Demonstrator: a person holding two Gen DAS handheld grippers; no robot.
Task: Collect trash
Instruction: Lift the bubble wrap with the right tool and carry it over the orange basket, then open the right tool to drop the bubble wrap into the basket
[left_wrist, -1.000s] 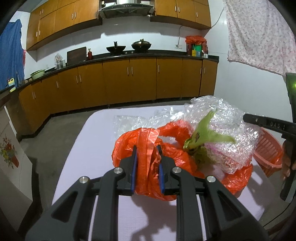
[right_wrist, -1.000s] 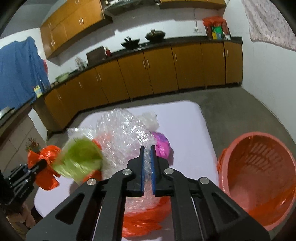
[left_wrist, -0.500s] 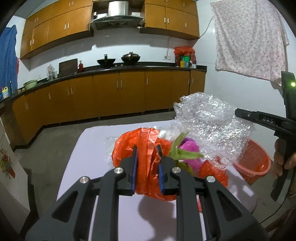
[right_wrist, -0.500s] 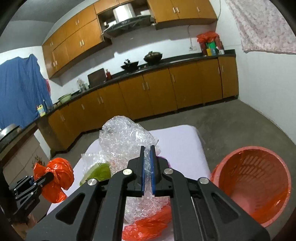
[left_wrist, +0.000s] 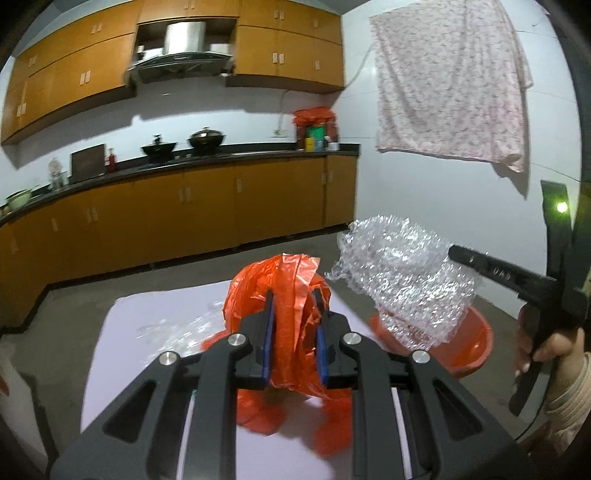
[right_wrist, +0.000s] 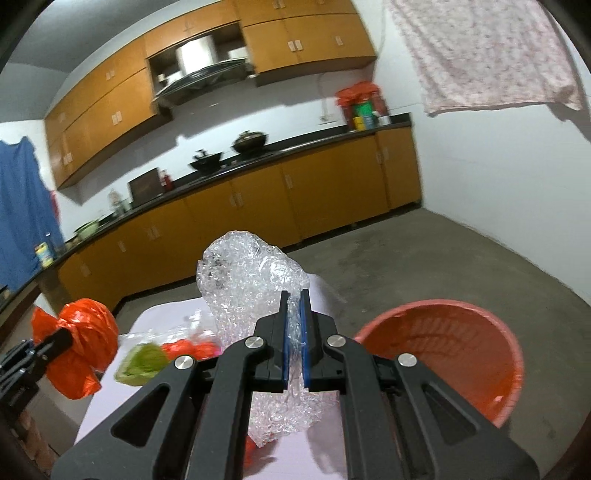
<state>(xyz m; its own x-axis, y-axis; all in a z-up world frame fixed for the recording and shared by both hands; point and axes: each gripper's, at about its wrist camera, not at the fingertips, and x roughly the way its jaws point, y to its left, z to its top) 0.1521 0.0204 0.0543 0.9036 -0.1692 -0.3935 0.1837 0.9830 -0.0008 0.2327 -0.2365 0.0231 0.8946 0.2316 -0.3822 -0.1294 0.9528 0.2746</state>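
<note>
Both pieces of trash are off the pale lilac counter (left_wrist: 122, 332) and in carry toward the round orange plastic basket (right_wrist: 480, 354) that stands on the floor beside it. The left gripper (left_wrist: 293, 341) has its fingers closed narrow on a gathered fold of the crumpled orange plastic bag (left_wrist: 280, 284), which hangs in the air above the counter. The right gripper (right_wrist: 294, 338) has its fingers pinched nearly together on the clear crumpled bubble wrap (right_wrist: 251, 280), held up just over the near rim of the basket.

The next move, as I judge it, is to bring the bubble wrap fully over the basket mouth before the fingers let go; it is light and springy and may catch on the rim.

Against the frames a second ago, both bundles have risen off the counter, and the green scrap (right_wrist: 142, 362) that sat among them now lies on the counter
</note>
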